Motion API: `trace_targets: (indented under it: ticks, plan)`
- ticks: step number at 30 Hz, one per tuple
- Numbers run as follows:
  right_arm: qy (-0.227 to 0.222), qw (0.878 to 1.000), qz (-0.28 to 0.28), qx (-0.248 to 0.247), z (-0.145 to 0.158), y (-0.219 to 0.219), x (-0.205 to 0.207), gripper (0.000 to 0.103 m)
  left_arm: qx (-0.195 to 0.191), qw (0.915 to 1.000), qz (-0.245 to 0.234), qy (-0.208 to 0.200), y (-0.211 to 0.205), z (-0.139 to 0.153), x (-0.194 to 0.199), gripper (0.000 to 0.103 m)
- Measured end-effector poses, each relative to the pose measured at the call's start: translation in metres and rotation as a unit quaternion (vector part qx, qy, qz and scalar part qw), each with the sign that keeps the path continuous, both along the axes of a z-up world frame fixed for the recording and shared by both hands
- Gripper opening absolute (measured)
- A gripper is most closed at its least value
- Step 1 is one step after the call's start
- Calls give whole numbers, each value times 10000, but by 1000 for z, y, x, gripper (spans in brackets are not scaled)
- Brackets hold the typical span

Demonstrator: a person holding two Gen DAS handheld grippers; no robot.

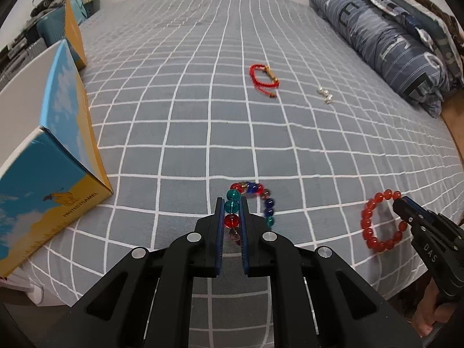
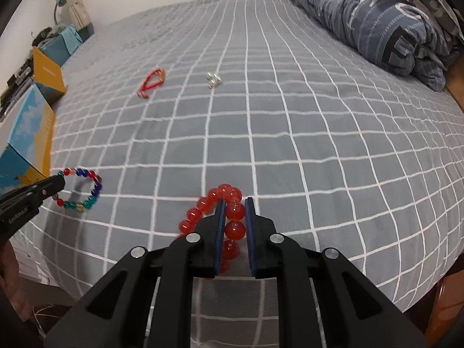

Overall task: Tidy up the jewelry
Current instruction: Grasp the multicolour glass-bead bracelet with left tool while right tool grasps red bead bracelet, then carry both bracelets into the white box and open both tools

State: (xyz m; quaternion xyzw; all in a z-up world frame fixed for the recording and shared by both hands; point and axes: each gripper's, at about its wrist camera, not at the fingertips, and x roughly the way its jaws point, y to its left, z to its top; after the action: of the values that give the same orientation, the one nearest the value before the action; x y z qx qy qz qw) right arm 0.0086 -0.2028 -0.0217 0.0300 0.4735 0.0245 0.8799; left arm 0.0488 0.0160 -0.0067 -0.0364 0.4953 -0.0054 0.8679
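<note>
My left gripper (image 1: 232, 203) is shut on a multicoloured bead bracelet (image 1: 268, 203), whose loop hangs to the right just above the bed; it also shows in the right wrist view (image 2: 87, 191). My right gripper (image 2: 235, 203) is shut on a red bead bracelet (image 2: 203, 206), seen in the left wrist view (image 1: 368, 223) with the right gripper (image 1: 398, 201) at its right side. A red cord bracelet (image 1: 262, 76) and small silver earrings (image 1: 324, 92) lie farther back on the bed.
An open blue-and-yellow box (image 1: 58, 156) stands at the bed's left edge, its lid (image 1: 74, 29) upright behind it. A folded blue quilt (image 1: 385, 37) lies at the far right. The bed has a grey checked sheet (image 1: 203, 101).
</note>
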Motion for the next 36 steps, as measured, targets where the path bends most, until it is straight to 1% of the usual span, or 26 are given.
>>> trace_targets:
  ticks: [6,11,15,23,26,29,34,36]
  plan:
    - [-327,9994,67,109,22,11,-1,13,-71,9997,5,-223,1,19,-9,9]
    - [-611,9980,147,61,38,28,-2,13,-121,9992,51,-380,8,32,-15,9]
    - [-703,9973,167,101,44,37,-1,13,-147,9988,73,-455,13,39,-20,9]
    - [-755,9969,187,77,59,57,12,13,-154,9982,198,-536,23,53,-16,9]
    - [-762,9968,236,27,67,69,19,13,-199,9978,317,-542,33,60,-12,9]
    - [-807,9962,325,-15,79,83,28,13,-43,9974,450,-561,45,69,-9,9]
    - [-870,9947,550,-45,103,114,45,13,47,9936,868,-724,88,98,-12,9]
    - [-859,9938,707,57,113,127,51,13,90,9904,1118,-808,112,111,-18,9]
